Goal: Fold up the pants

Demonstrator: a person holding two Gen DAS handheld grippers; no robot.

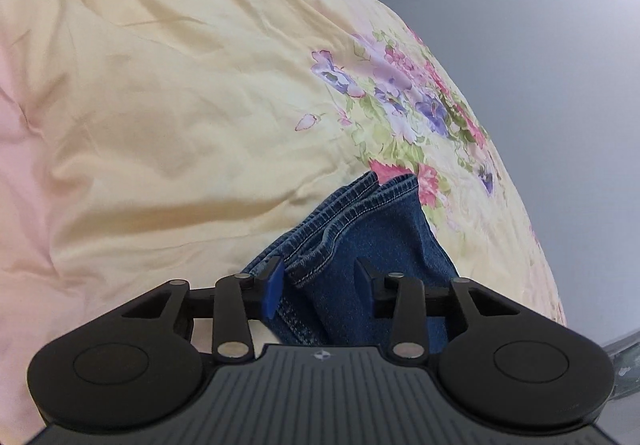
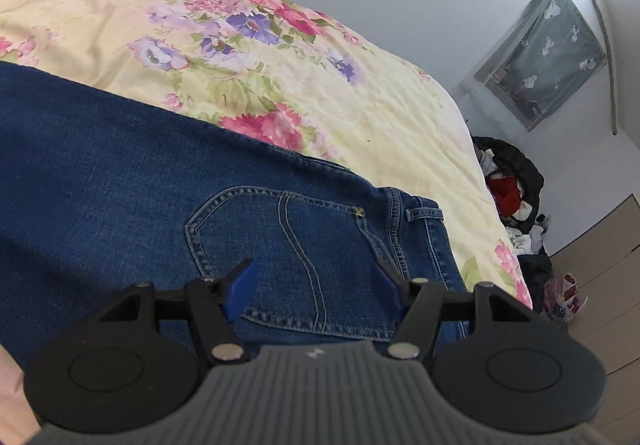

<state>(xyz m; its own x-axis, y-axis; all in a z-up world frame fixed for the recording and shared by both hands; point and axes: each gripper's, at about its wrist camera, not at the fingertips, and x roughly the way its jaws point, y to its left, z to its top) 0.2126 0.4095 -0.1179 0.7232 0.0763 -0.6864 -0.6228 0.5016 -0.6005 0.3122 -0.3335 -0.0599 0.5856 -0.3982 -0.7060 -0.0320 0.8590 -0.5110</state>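
1. Right wrist view takes in the bed first, covered by a pale yellow quilt with pink and purple flowers, soft and rumpled, so nothing laid on it rests on a firm surface.
2. On that quilt lie the jeans, blue denim spread flat with the legs apparently stacked one on the other; the waist end is under my right side, the leg ends under my left.
3. Denim like this I judge fairly heavy, limp and not slippery. It should hold a crease but sag if lifted by one corner, so I would take it at both ends at once.
4. My right gripper hovers with its jaws wide apart above the back pocket, holding nothing; the waistband just beyond looks thick and the surest place to pinch.
5. My left gripper is also spread wide, straddling the leg fabric without clamping it.
6. Smallest, the stacked hems lie just ahead of it, their stitched edges offering a good hold.
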